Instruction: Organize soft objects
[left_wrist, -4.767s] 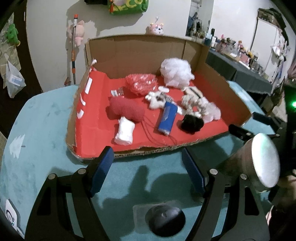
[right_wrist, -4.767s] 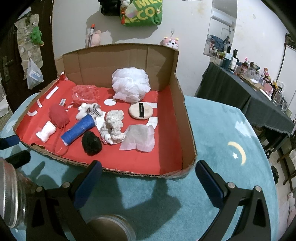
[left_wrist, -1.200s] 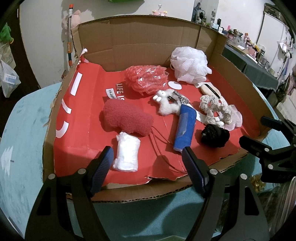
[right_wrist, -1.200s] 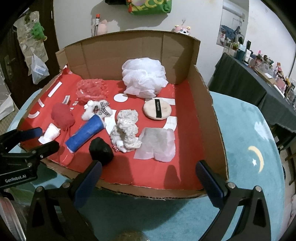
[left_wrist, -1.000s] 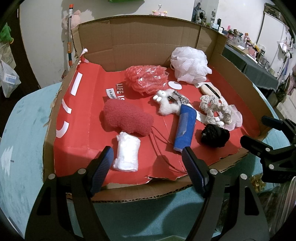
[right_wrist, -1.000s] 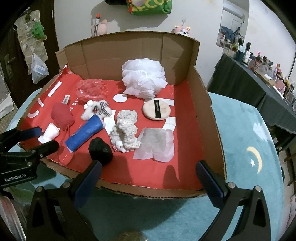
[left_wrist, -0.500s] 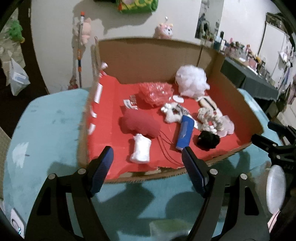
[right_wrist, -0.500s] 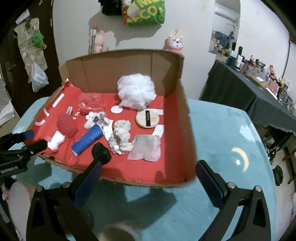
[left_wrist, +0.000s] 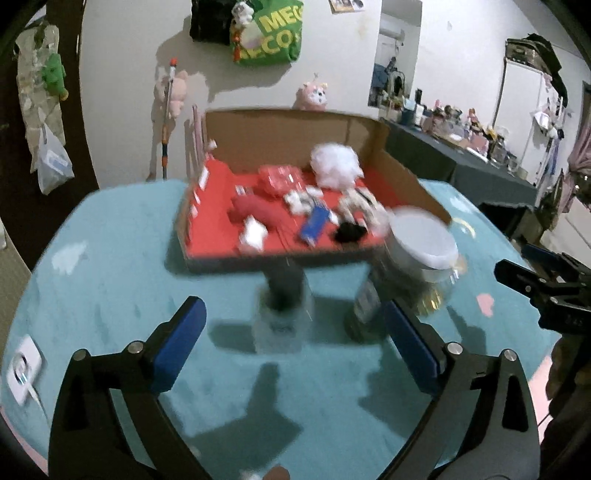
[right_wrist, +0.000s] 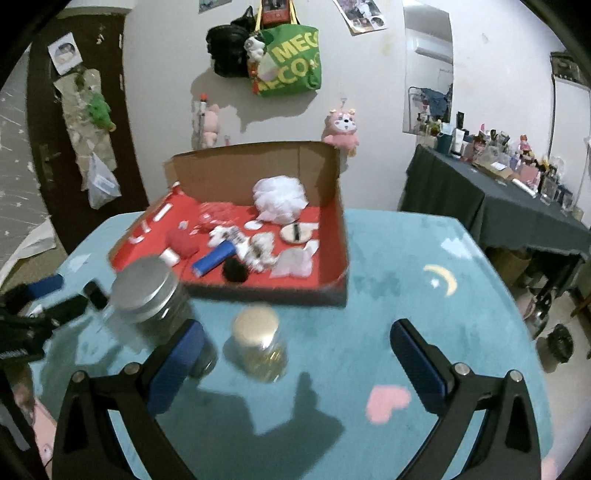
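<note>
An open cardboard box (left_wrist: 288, 136) with a red floor holds the soft things: a white mesh puff (left_wrist: 334, 166), a red plush (left_wrist: 255, 210), a white roll (left_wrist: 255, 234), a blue roll (left_wrist: 314, 221) and a black ball (left_wrist: 349, 232). My left gripper (left_wrist: 295, 343) hovers over the teal table in front of the box, its jaws opening with nothing held. In the right wrist view the box (right_wrist: 255, 166) lies further off, and my right gripper (right_wrist: 297, 365) is open and empty. The puff (right_wrist: 280, 199) sits at the back of the box.
Between the grippers and the box stand a large silver-lidded jar (left_wrist: 417, 258), a small dark-capped bottle (left_wrist: 282, 299) and a gold-lidded jar (right_wrist: 260, 343). A white device (left_wrist: 22, 365) lies at the table's left edge. A dark side table (right_wrist: 498, 192) with bottles stands to the right.
Both grippers have pulled back and up from the box, which now looks smaller. The jars have come into view in front of them. The left jaws stand wider.
</note>
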